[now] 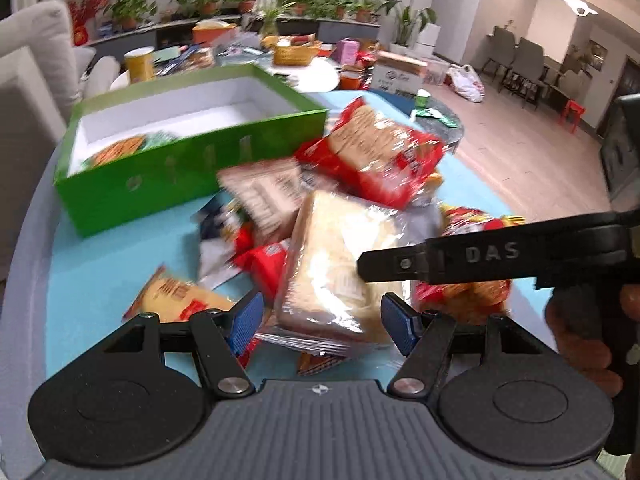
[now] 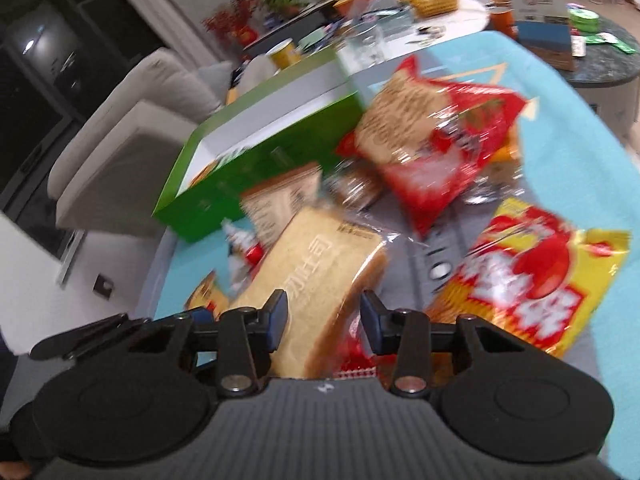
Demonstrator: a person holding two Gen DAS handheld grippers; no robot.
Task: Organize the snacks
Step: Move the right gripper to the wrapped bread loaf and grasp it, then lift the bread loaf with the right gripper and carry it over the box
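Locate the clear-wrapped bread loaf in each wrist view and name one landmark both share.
Left wrist: bread loaf lies centre-low, between the left gripper's blue pads.
Right wrist: centre-low, between the right gripper's pads.
Shared landmark: green box, upper left.

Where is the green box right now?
The green box sits at the left of the blue table mat in both views, just behind the heap of snack bags, beside the red packet.
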